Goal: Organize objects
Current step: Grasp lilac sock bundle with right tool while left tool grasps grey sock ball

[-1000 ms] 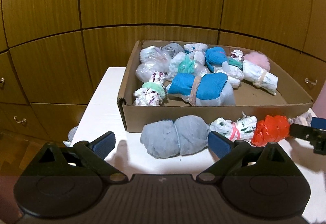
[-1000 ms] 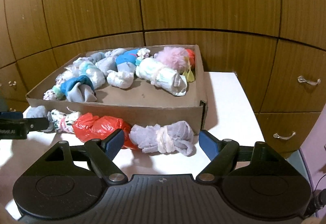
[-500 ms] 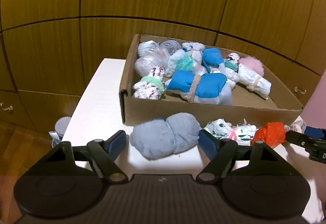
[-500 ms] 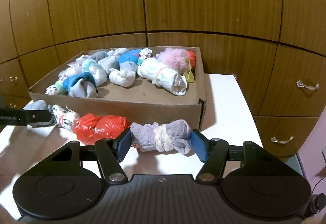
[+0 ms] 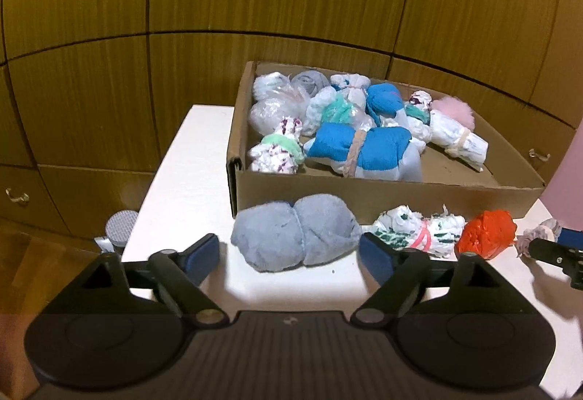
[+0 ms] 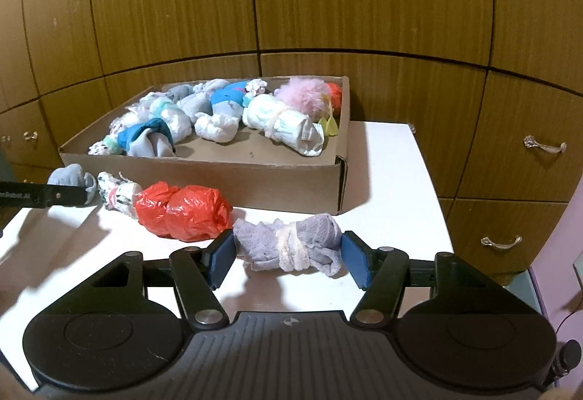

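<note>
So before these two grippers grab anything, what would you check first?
1. Right gripper straddles the lilac bundle, pads at both ends: ok.
2. Right gripper already squeezing it: cannot tell; treat as not yet gripped.
3. Left gripper open wide enough for the grey bundle: ok.
4. Grey bundle fully between the left fingers: not ok, it lies mostly ahead of the tips.
5. Free floor in the cardboard box for more bundles: ok, near side is bare.
6. Red bag bundle apart from the right gripper's left finger: cannot tell, very close.

Four bundles [image 6: 184,212] lie on one white table [image 6: 393,181]; one cardboard box [image 6: 204,174] holds many more.
</note>
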The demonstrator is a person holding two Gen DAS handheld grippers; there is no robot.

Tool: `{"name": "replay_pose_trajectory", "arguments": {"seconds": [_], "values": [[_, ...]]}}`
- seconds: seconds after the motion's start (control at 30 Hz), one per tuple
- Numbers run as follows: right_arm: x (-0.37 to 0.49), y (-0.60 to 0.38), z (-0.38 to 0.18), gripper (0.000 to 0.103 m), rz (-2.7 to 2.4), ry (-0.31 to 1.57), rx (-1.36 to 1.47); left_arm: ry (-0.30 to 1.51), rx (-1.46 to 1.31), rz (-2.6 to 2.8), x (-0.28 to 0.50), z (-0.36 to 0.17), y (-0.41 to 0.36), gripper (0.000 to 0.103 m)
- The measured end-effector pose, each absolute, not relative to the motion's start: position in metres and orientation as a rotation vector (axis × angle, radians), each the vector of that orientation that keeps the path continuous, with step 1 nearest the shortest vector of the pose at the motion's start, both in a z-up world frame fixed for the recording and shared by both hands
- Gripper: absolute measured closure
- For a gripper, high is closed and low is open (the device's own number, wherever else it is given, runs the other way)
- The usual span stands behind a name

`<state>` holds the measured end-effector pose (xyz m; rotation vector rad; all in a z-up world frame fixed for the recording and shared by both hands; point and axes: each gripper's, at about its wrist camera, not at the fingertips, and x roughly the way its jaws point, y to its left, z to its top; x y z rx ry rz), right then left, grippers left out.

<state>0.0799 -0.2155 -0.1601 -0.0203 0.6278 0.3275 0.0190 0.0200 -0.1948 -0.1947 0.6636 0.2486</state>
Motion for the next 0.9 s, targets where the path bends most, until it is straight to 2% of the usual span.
{"name": "replay_pose_trajectory", "arguments": {"seconds": [0.2,0.27,0.47,0.73,0.9], "values": [[0.080,-0.215,-0.161,0.034,0.329,0.629,-0.018,0.650,-0.192,0.257,0.024,-0.193,0.018,0.018],[0.081,-0.215,-0.161,0.034,0.331,0.634,-0.018,0.655,-0.207,0.248,0.027,-0.194,0.020,0.027],[0.080,-0.216,-0.162,0.036,0.335,0.642,-0.017,0.656,-0.219,0.213,0.028,-0.195,0.023,0.040],[0.076,-0.220,-0.160,0.037,0.339,0.631,0.002,0.645,-0.222,0.207,0.013,-0.187,0.025,0.042],[0.070,-0.230,-0.146,0.037,0.340,0.605,0.022,0.598,-0.158,0.175,0.007,-0.159,0.018,0.042]]}}
